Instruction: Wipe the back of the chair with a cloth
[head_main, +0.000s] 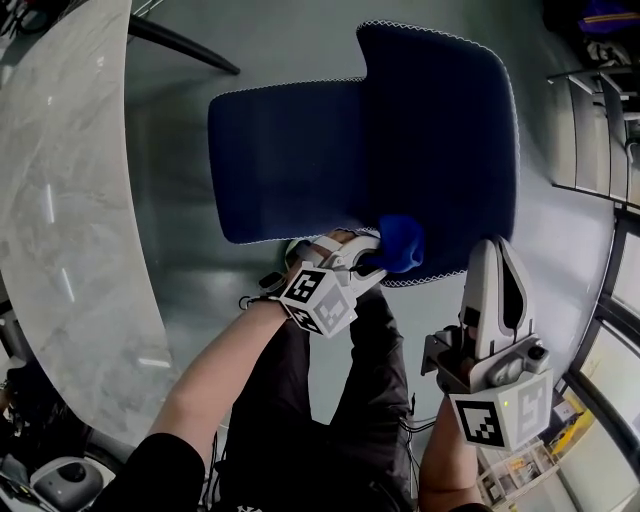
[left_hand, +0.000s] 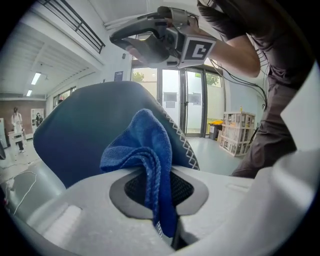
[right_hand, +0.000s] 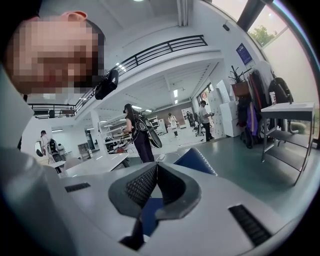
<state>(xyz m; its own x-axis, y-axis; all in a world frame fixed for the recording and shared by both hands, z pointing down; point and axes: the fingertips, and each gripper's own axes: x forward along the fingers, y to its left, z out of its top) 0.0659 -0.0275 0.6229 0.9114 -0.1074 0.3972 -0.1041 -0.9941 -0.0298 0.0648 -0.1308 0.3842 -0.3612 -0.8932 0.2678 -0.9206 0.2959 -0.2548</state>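
We hold the blue cloth (head_main: 402, 243) clamped in the left claw (head_main: 385, 255) at the stitched edge of the chair back (head_main: 440, 150), right claw (head_main: 497, 250) closed and empty; we fear rubbing could drag the cloth from this narrow pinch.

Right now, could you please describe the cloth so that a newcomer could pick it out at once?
Find the dark blue chair beside the marble table. At the near edge of its backrest, the left gripper pinches a bunched cloth. It is brighter blue and fluffier than the chair's smooth, white-stitched fabric.
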